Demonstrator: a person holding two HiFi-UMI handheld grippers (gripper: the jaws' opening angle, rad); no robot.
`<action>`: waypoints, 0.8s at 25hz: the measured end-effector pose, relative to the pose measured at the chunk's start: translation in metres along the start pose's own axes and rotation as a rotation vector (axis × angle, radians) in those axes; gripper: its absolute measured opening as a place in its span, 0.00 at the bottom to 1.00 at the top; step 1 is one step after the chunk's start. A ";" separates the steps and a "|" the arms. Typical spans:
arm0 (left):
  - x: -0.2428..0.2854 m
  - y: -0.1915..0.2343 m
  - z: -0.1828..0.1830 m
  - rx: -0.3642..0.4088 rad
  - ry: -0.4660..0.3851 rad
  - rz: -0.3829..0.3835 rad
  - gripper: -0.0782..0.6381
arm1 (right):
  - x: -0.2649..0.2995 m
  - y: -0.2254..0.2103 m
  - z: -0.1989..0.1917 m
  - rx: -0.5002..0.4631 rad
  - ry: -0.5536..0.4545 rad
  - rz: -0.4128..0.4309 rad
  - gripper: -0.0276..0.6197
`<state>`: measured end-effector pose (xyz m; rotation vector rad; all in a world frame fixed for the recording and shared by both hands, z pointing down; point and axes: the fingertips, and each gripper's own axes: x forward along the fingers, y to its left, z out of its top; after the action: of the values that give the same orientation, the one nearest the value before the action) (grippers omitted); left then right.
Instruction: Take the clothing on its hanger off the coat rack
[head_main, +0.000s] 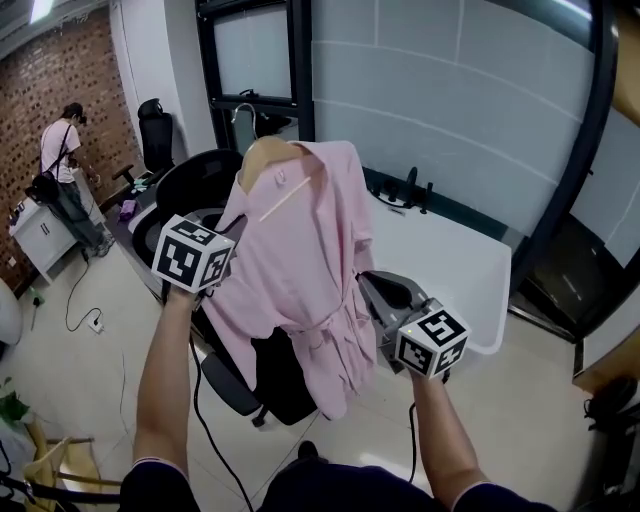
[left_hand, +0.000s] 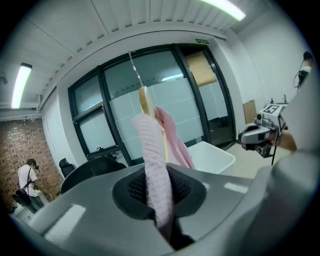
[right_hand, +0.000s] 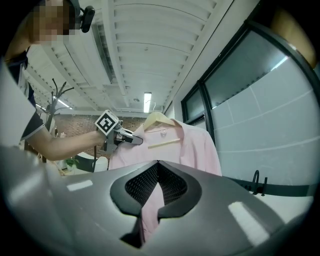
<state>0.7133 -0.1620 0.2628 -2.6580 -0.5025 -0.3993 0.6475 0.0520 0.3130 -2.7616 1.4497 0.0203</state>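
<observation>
two grippers hold one pink shirt (head_main: 310, 270) on its wooden hanger (head_main: 268, 155) in the head view, up in the air just beside the white table (head_main: 455, 265), on the side where a black chair (head_main: 190, 185) stands. the left gripper (head_main: 234, 245) is clenched on cloth below the hanger shoulder farther from the table. the right gripper (head_main: 368, 292) is clamped on the shirt's lower edge, nearest the table. the shirt's long axis runs top to bottom, with the hook (head_main: 243, 112) up, the hem down and the front toward the person. in the left gripper view, the jaws are closed on a fold of the shirt (left_hand: 156, 190). the hanger (left_hand: 144, 100) rises edge-on in front of the table (left_hand: 212, 155), and its hook (left_hand: 134, 65) catches on nothing visible. in the right gripper view, the jaws pinch a thin strip of the shirt (right_hand: 150, 200), which hangs broadside. it looks light, soft and floppy, and likely to slide off the smooth wood if tugged by cloth alone. the stiff hanger shoulder or neck would be the surer hold.
</observation>
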 end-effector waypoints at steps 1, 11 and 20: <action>0.004 0.012 -0.003 -0.003 -0.002 0.002 0.15 | 0.009 -0.001 -0.001 0.001 0.002 -0.005 0.05; 0.028 0.094 -0.027 -0.031 0.031 0.043 0.15 | 0.079 -0.014 -0.009 0.018 0.031 0.006 0.05; 0.056 0.079 -0.085 -0.108 0.099 0.010 0.15 | 0.097 -0.028 -0.021 0.027 0.064 0.037 0.05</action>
<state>0.7784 -0.2503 0.3305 -2.7258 -0.4484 -0.5674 0.7258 -0.0129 0.3321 -2.7375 1.5043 -0.0869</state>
